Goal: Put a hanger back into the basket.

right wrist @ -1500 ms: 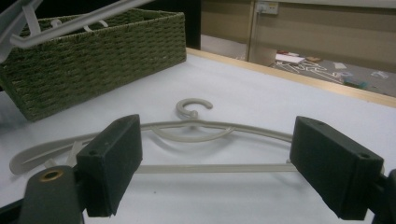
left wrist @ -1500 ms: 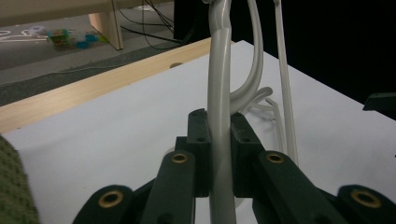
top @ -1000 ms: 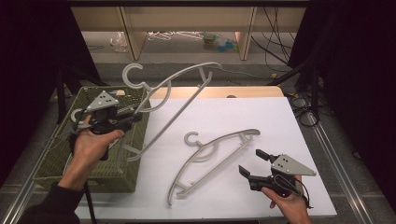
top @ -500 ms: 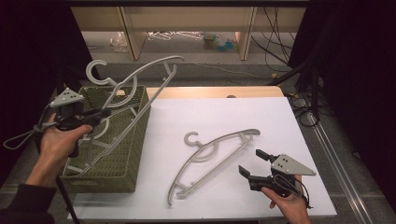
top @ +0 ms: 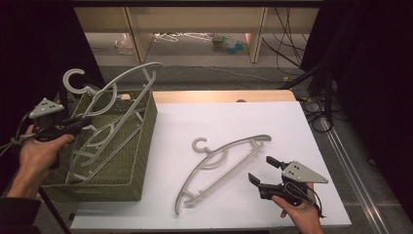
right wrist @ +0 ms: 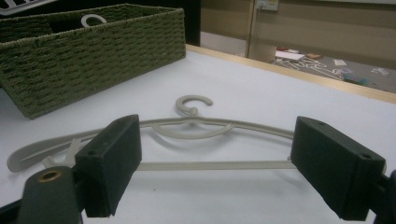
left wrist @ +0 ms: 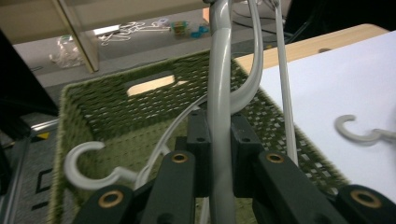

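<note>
Two tongs and three grey hangers can be counted, with one green basket; nearest, the right tongs (top: 259, 170) rest low on the white surface (top: 292, 126) in the person's right hand (top: 302, 214), their jaws spread wide with nothing between them, pointing at a hanger (top: 221, 163) that lies flat on the surface just beyond them, hook toward the basket; in the right gripper view this flat hanger (right wrist: 196, 128) spans the gap between the jaws, its left end partly hidden behind the left jaw; at the left, the left hand (top: 36, 151) holds the left tongs (top: 85, 120) beside the basket (top: 122, 161), clamped shut on the arm of a second hanger (top: 109, 90) held tilted over the basket, hook uppermost; in the left gripper view that held hanger (left wrist: 219, 93) is cut off at the top edge; a third hanger (left wrist: 88, 165) lies inside the basket, largely hidden by the jaws and basket wall; farthest, small clutter on the floor past the surface is too blurred to make out.
</note>
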`<state>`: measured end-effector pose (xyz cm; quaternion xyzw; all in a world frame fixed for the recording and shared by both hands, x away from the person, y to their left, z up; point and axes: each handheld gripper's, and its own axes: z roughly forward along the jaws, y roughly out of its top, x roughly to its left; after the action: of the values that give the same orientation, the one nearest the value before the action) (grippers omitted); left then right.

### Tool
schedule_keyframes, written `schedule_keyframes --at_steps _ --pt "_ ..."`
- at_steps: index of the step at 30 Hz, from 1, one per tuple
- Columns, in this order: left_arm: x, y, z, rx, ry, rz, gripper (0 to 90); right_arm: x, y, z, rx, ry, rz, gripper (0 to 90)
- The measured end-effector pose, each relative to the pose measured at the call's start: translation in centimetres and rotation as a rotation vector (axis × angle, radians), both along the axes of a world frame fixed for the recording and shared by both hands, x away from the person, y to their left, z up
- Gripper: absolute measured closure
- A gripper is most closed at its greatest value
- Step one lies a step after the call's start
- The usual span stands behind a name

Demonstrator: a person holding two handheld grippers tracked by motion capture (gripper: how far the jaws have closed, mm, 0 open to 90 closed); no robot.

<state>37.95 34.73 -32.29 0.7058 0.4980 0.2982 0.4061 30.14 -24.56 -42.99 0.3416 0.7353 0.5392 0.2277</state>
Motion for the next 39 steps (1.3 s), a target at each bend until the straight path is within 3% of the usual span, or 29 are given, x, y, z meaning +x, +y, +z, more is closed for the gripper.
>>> schedule_keyframes --at_steps 2,9,17,22,27,31,34,39 --pt "0.1 0.5 -0.2 0.019 -0.003 0.002 81.1 0.1 0.1 -0.1 0.021 -0.007 0.009 17.4" --pt "0.7 1.8 -1.0 0.075 0.027 0.006 81.1 0.1 0.0 -0.1 0.005 -0.001 0.005 17.4" --pt "0.7 2.9 -1.8 0.13 0.03 0.011 81.1 0.0 0.0 0.0 0.001 -0.003 -0.001 17.4" --pt "0.8 3.6 -2.2 0.18 0.059 0.006 81.1 0.1 0.0 -0.1 0.005 -0.005 -0.001 17.4" --pt "0.8 4.2 -2.9 0.19 0.086 0.023 81.1 0.1 0.0 -0.1 0.006 -0.005 -0.002 17.4" --pt "0.6 4.6 -3.2 0.233 0.129 -0.002 81.1 0.1 0.1 -0.2 0.019 0.0 0.006 17.4" --pt "0.7 4.6 -3.6 0.229 0.142 -0.008 81.0 0.2 0.1 -0.1 0.001 -0.017 -0.002 17.4" --pt "1.1 4.4 -4.2 0.247 0.184 -0.005 81.0 0.1 0.0 -0.1 0.002 0.001 0.001 17.4"
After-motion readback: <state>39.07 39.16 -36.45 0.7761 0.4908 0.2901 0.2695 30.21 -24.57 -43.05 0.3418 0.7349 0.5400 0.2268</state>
